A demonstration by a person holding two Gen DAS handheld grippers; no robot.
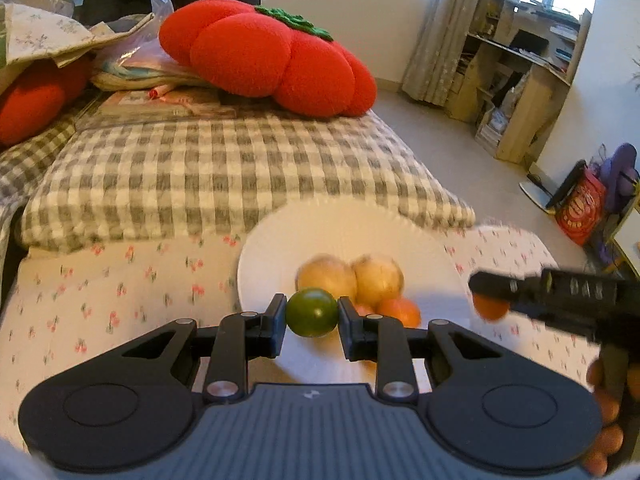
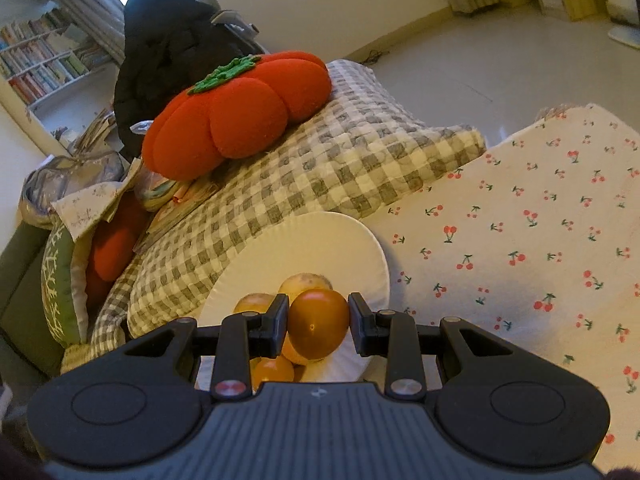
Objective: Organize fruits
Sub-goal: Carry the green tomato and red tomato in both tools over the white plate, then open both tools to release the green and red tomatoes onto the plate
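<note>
My left gripper [image 1: 312,312] is shut on a small green round fruit [image 1: 311,316], held just above the near rim of a white plate [image 1: 340,228]. Two pale yellow fruits [image 1: 326,274] and an orange one [image 1: 402,312] lie on that plate. My right gripper [image 2: 319,314] is shut on an orange round fruit [image 2: 318,326] over the same white plate [image 2: 320,240]. Under it lie yellow fruits [image 2: 304,280] and a small orange one [image 2: 274,370]. In the left wrist view one black right finger [image 1: 496,286] reaches in from the right with its orange fruit [image 1: 490,309].
The plate rests on a cherry-print sheet [image 2: 520,240] against a grey checked quilt [image 1: 224,168]. A red tomato-shaped cushion [image 1: 272,56] lies on the quilt behind. Several more small orange fruits [image 1: 608,440] sit at the right edge. Floor, shelves and bags [image 1: 580,204] lie beyond the bed.
</note>
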